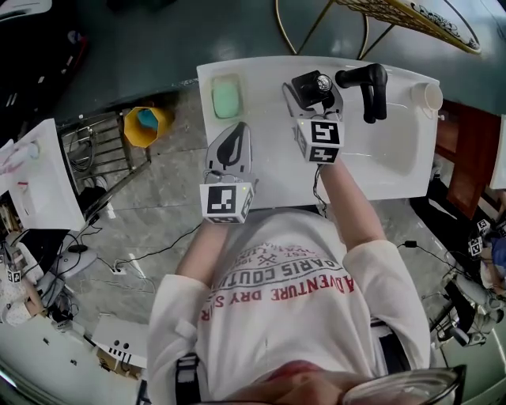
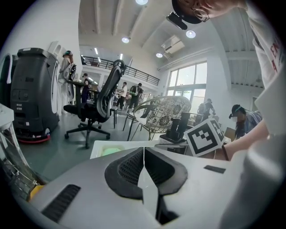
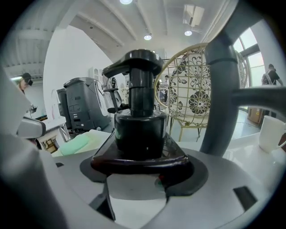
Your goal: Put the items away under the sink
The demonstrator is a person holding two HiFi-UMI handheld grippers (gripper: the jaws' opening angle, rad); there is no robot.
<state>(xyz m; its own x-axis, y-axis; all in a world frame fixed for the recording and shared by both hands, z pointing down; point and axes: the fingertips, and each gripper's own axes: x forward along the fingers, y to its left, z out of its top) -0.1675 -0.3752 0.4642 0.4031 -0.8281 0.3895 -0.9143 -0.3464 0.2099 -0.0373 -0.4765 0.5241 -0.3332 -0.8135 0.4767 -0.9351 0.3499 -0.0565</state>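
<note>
A dark pump bottle [image 1: 307, 84] stands on the white sink counter [image 1: 269, 170], just left of the black faucet [image 1: 368, 85]. My right gripper [image 1: 316, 93] is shut on the bottle's wide shoulder [image 3: 138, 159]; its black pump head [image 3: 139, 60] rises straight ahead. My left gripper [image 1: 235, 136] hovers over the counter's front left with its jaws pressed together and nothing between them [image 2: 144, 151]. A green soap bar in a white dish [image 1: 226, 99] lies at the counter's back left, seen ahead of the left gripper as the green soap [image 2: 111, 151].
A white cup [image 1: 429, 96] stands at the counter's far right corner, seen again as the cup [image 3: 273, 133]. The basin [image 1: 395, 134] lies right of the faucet. A yellow bin [image 1: 146, 124] sits on the floor to the left. A wicker chair [image 1: 411, 20] stands behind the sink.
</note>
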